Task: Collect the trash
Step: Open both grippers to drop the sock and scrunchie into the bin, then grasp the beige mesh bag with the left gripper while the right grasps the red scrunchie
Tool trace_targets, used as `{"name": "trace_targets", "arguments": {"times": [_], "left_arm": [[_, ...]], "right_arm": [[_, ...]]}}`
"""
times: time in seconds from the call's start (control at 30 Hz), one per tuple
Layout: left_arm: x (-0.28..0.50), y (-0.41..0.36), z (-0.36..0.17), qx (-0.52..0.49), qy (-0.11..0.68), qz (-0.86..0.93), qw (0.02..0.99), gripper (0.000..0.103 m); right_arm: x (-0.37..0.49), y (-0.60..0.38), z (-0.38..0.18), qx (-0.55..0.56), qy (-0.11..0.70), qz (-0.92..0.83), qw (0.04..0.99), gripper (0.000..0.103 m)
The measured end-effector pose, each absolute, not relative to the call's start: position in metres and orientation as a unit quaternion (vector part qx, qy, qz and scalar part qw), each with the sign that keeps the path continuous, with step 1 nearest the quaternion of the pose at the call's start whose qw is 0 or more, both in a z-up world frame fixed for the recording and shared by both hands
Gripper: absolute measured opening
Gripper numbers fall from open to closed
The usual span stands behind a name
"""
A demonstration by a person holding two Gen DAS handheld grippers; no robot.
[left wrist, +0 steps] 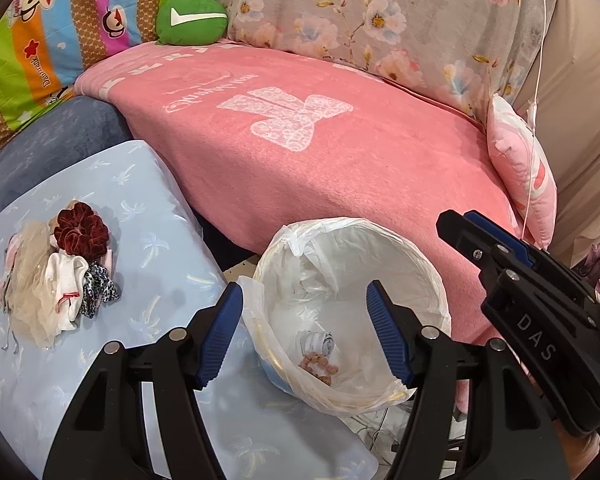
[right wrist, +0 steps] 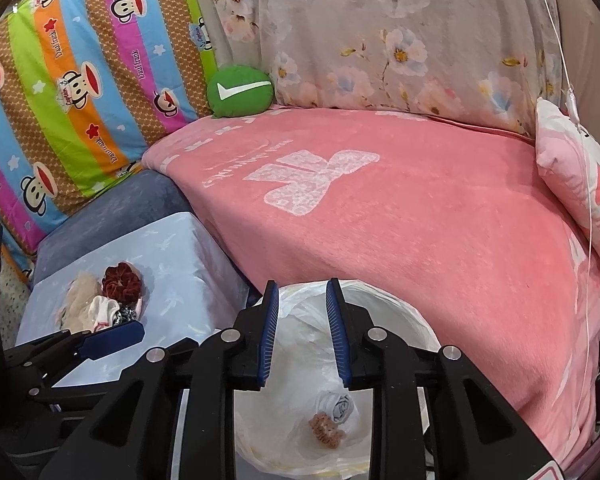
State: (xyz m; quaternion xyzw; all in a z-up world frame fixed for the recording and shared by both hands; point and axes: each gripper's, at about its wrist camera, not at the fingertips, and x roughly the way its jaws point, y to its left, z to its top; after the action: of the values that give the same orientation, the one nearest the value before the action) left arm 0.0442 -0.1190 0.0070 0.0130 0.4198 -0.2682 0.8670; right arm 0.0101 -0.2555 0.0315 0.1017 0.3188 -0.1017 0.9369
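A white bag-lined bin stands against the pink sofa seat. Inside it lie a rolled grey-white cloth and a tan scrunchie. My left gripper hangs open above the bin's near rim with nothing between its fingers. My right gripper is over the bin too, its jaws a narrow gap apart and empty. On the light blue cushion to the left sits a pile: a dark red scrunchie, beige tulle, a white cloth and a leopard-print scrunchie.
A pink blanket covers the seat. A green round cushion and a striped cartoon pillow lie at the back left, a floral pillow behind, and a small pink pillow at the right. A thin white cord hangs at the right.
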Motion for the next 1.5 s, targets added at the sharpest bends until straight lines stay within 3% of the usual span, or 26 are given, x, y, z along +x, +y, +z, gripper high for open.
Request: {"name": "trace_targets", "arguments": {"times": [0.77,1.0,1.1,1.2,1.5], "left_arm": [[0.063,-0.047,-0.003,-0.029,0.427,-0.201,0.881,0.062],[0.072,-0.011,-0.006,-0.041,0.424,-0.167,0.889,0.071],[0.079,0.011,-0.009,-0.048,0.424,-0.144,0.893,0.081],[0.088,0.033,-0.015,-0.054,0.428,-0.123,0.894,0.082],[0.123,0.09,-0.039,-0.063,0.447,-0.067,0.89,0.083]], "right_arm": [[0.032,-0.201,0.029,0.078,0.329,-0.051,0.94,0.029],[0.047,-0.174,0.024,0.069,0.338,-0.026,0.938,0.03],[0.055,-0.161,0.023,0.065,0.341,-0.013,0.938,0.03],[0.064,-0.146,0.02,0.063,0.344,0.001,0.937,0.036],[0.099,-0.101,0.004,0.054,0.362,0.035,0.93,0.036]]}}
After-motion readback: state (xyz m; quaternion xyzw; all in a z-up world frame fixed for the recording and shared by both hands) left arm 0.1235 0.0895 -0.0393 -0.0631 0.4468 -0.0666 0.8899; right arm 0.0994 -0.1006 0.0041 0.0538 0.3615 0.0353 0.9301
